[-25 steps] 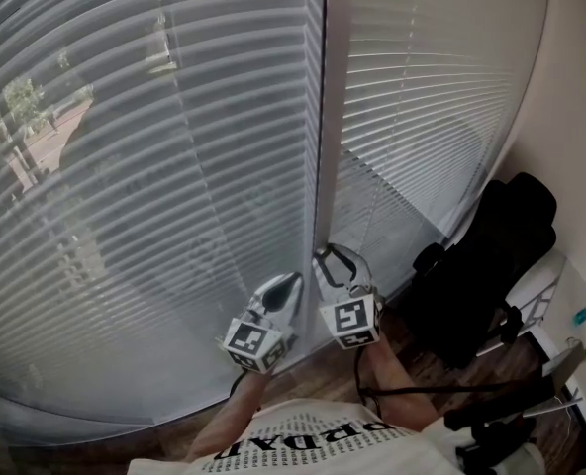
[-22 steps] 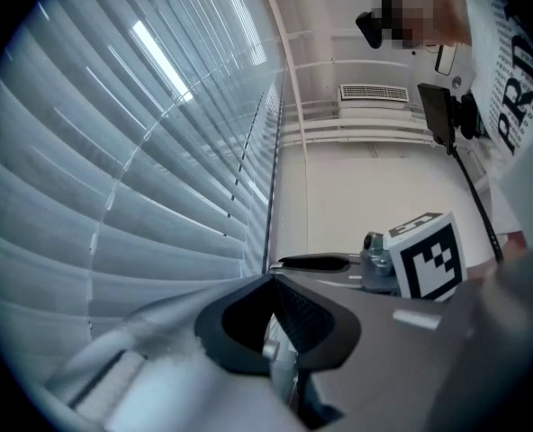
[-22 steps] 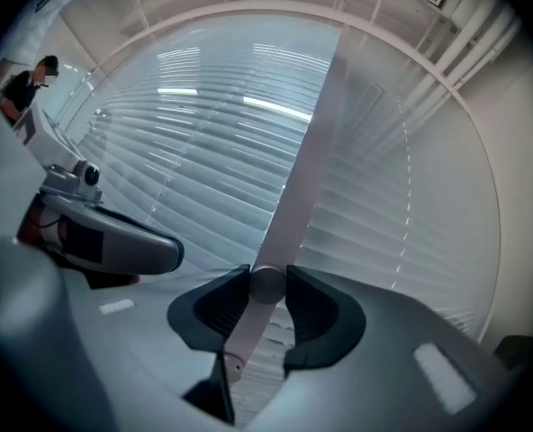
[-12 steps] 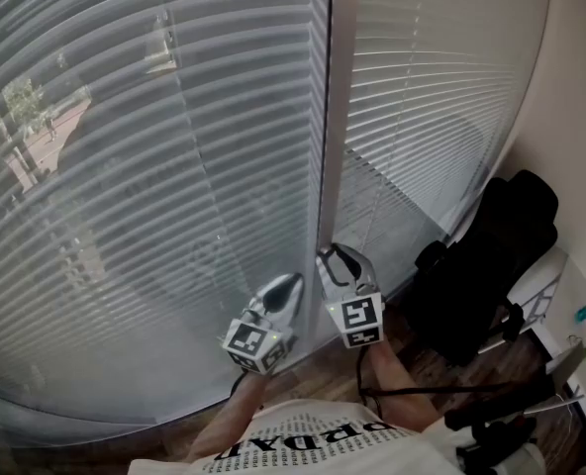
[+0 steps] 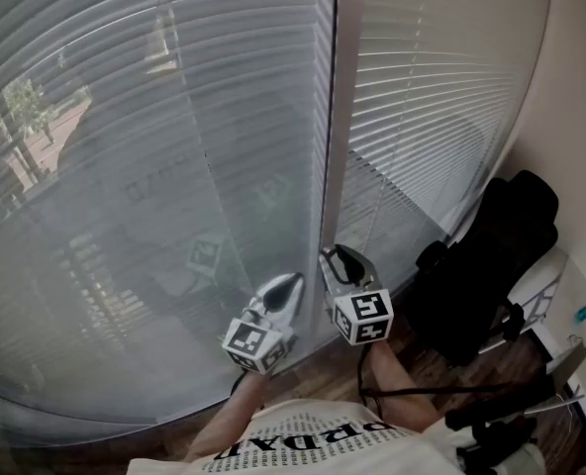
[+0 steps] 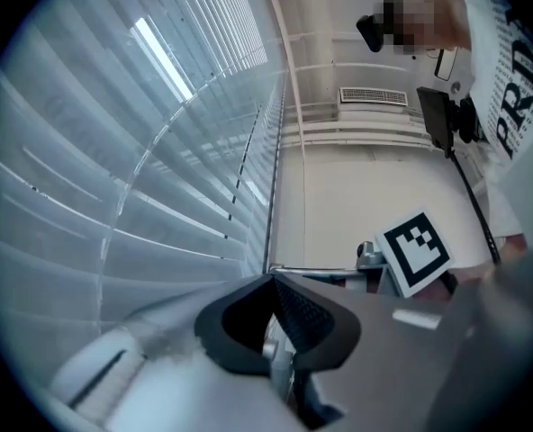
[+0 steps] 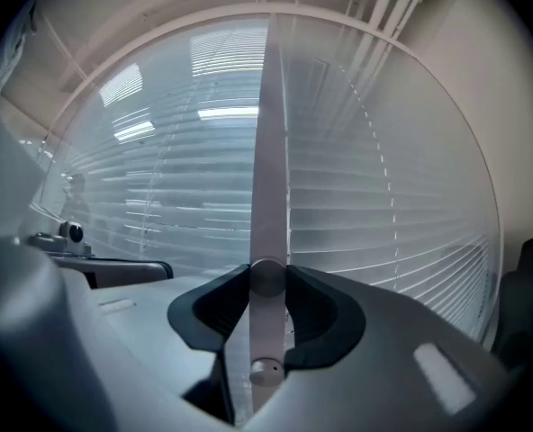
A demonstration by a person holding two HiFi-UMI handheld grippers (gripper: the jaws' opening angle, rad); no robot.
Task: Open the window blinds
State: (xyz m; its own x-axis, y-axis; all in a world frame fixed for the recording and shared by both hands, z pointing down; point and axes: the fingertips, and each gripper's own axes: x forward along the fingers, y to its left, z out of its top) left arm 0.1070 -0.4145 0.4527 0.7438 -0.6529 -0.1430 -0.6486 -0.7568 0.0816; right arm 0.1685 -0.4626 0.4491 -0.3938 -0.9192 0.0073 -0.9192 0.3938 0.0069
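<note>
The left window blind (image 5: pixel 154 166) and the right blind (image 5: pixel 432 87) hang side by side, and a white tilt wand (image 5: pixel 331 166) runs down between them. My right gripper (image 5: pixel 338 260) is shut on the wand's lower end. In the right gripper view the wand (image 7: pixel 268 151) stands upright between the pads of that gripper (image 7: pixel 267 282), with a round knob at their level. My left gripper (image 5: pixel 291 283) hovers just left of it, close to the left blind's lower slats. Its tips (image 6: pixel 272 279) meet with nothing between them. The left blind's slats (image 6: pixel 140 196) lie thin enough that reflections show in the glass behind.
A black office chair (image 5: pixel 481 275) stands against the right blind, near the wall. White furniture (image 5: pixel 560 295) and a black stand (image 5: pixel 501 409) fill the right corner. Wood floor (image 5: pixel 313 374) runs below the blinds. The person's printed shirt (image 5: pixel 303 438) is at the bottom edge.
The right gripper's marker cube has rolled on the wand. The left blind's slats have turned, and the glass now shows reflections. The left gripper has stayed put.
</note>
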